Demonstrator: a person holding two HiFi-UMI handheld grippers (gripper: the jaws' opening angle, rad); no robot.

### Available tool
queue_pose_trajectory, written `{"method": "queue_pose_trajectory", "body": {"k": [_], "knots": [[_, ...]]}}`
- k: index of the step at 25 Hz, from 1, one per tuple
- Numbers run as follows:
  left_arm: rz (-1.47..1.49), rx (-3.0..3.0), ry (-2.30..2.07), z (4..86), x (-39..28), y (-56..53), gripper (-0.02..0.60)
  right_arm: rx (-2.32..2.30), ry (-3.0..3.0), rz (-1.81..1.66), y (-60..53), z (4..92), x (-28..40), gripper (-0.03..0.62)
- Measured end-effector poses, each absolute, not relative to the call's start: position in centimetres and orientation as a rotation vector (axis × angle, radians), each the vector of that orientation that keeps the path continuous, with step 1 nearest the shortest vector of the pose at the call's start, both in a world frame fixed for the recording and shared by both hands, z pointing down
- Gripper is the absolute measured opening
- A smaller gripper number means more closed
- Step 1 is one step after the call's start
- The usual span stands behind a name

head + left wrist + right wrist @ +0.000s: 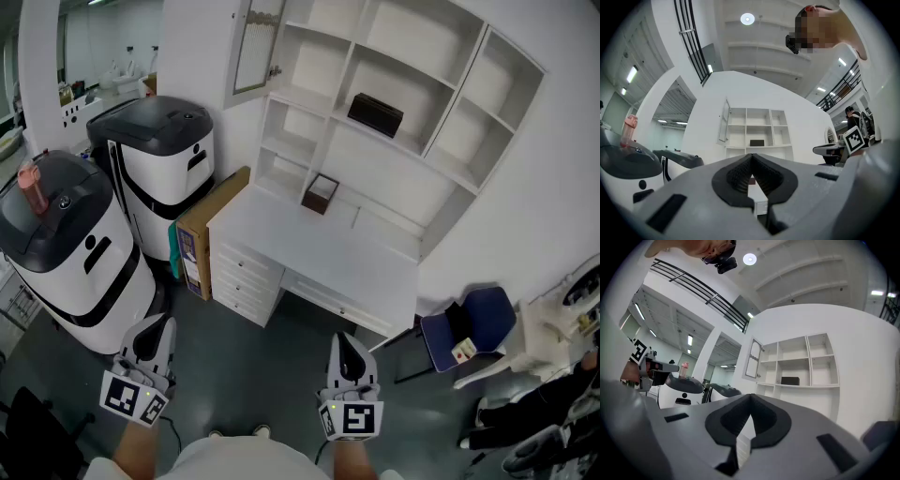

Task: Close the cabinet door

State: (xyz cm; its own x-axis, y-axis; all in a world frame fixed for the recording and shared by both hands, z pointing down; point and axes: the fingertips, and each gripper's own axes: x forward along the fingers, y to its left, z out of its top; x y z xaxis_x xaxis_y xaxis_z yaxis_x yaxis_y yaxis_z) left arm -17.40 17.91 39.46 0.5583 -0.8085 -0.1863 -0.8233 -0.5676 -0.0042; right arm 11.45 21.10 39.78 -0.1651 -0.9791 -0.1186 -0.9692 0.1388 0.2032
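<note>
So the right gripper (750,397) has its jaws pressed together at the tips, with nothing caught between them. Straight past them there's a white shelf unit (801,363) against the wall, and its glass-paned cabinet door (753,358) at the upper left is swung open. One black box (790,380) sits on a middle shelf. Off to the left, two white machines (684,391) with dark lids stand side by side, a pink bottle (685,367) on top of the left one. Round ceiling light (749,259) glowing overhead.
</note>
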Motion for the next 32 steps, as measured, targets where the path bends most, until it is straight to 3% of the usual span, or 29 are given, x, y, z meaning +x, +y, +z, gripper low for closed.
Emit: {"method": "queue_pose_trajectory", "body": {"k": [21, 23, 32], "knots": [[0.227, -2.651, 1.561, 41.4, -15.1, 18.1, 0.002, 1.828, -2.503, -0.316, 17.3, 40.4, 13.1, 0.0], [0.222, -2.639, 1.576, 41.4, -14.4, 18.1, 0.002, 1.789, -2.557, -0.319, 16.2, 39.5, 13.4, 0.094], [0.182, -2.616, 1.627, 42.2, -11.5, 17.9, 0.002, 1.612, -2.729, -0.374, 11.6, 36.7, 13.4, 0.302]]}}
